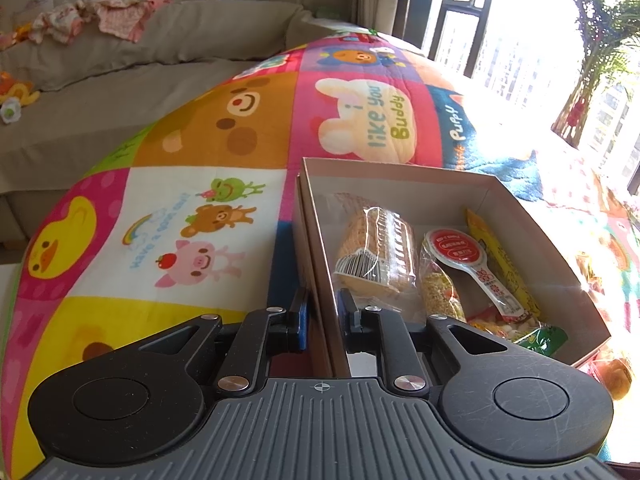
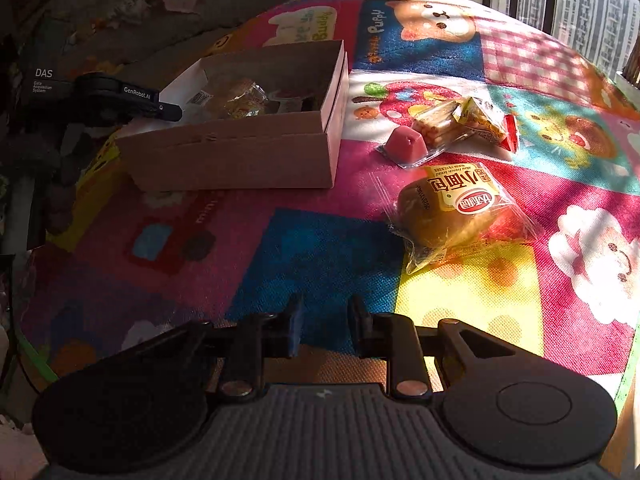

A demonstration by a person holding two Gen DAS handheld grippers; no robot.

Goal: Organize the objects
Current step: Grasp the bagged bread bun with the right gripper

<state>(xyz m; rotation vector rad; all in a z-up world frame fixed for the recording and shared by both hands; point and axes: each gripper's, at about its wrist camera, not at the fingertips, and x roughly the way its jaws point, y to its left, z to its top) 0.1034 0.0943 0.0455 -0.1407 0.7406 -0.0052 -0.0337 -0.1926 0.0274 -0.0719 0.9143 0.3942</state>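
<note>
Left wrist view, left gripper [image 1: 323,312] clamped on near wall of cardboard box [image 1: 400,184], wrapped cake [image 1: 376,248] inside, right gripper [image 2: 324,326] closed and empty, bread bun [image 2: 448,212] at 1 o'clock, pink jelly cup [image 2: 404,144] and wafer packs [image 2: 464,120] beyond, all on cartoon mat [image 2: 320,248].

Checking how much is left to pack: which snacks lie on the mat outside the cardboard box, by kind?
Wrapped bread bun: 1
Pink jelly cup: 1
Clear biscuit packet: 1
Yellow-and-red snack packet: 1
Total: 4, all outside the cardboard box
</note>
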